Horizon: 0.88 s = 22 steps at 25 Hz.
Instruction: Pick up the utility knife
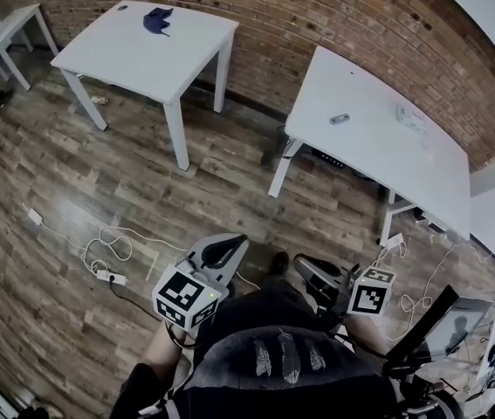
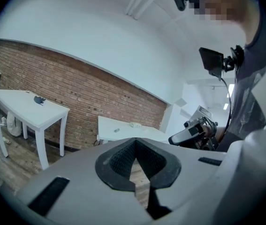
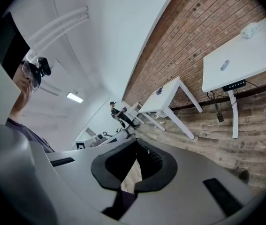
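The utility knife (image 1: 340,119) is a small grey piece lying on the white table (image 1: 378,147) against the brick wall at the right. It also shows far off as a speck, the knife (image 2: 117,130) in the left gripper view and the knife (image 3: 224,65) in the right gripper view. My left gripper (image 1: 232,244) and my right gripper (image 1: 303,264) are held close to the body over the wooden floor, well short of that table. Both are shut with nothing in them: the left gripper (image 2: 135,167) and the right gripper (image 3: 133,167) have their pads together.
A white object (image 1: 409,116) lies beyond the knife on the same table. A second white table (image 1: 142,46) at the left carries a dark blue thing (image 1: 157,20). Cables and a power strip (image 1: 107,276) lie on the floor at the left. A screen (image 1: 448,326) stands at the lower right.
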Motion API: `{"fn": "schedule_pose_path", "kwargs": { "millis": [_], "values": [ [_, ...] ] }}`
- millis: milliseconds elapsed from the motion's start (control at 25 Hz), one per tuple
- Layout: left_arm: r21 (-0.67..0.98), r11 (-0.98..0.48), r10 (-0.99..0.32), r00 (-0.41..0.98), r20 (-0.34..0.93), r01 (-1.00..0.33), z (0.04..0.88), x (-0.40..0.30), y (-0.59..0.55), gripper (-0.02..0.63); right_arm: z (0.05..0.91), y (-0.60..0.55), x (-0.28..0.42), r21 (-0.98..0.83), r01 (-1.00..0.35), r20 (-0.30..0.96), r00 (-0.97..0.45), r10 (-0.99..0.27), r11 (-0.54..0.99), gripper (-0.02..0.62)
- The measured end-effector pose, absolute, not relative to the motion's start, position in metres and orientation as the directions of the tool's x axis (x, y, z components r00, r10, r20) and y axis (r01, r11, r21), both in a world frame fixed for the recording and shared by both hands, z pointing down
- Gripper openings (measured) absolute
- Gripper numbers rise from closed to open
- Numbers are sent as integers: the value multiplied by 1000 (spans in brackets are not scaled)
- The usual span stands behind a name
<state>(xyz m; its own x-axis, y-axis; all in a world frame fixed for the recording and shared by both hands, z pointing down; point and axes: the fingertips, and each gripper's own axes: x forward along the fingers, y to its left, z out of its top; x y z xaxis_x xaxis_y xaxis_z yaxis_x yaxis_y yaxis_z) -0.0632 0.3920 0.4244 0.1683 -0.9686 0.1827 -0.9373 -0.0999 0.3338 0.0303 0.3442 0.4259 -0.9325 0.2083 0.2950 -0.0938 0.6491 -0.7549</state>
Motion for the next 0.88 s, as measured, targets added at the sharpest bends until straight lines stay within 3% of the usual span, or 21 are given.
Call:
{"fn": "schedule_pose_path", "kwargs": {
  "millis": [520, 880],
  "values": [
    [280, -103, -948, 179, 262, -955, 426, -81, 336, -3, 437, 282, 12, -799, -83, 228, -958, 172, 596, 0],
    [232, -181, -915, 250, 317, -956, 419, -55, 234, -3, 432, 180, 36, -642, -99, 253, -964, 88, 760, 0]
  ]
}}
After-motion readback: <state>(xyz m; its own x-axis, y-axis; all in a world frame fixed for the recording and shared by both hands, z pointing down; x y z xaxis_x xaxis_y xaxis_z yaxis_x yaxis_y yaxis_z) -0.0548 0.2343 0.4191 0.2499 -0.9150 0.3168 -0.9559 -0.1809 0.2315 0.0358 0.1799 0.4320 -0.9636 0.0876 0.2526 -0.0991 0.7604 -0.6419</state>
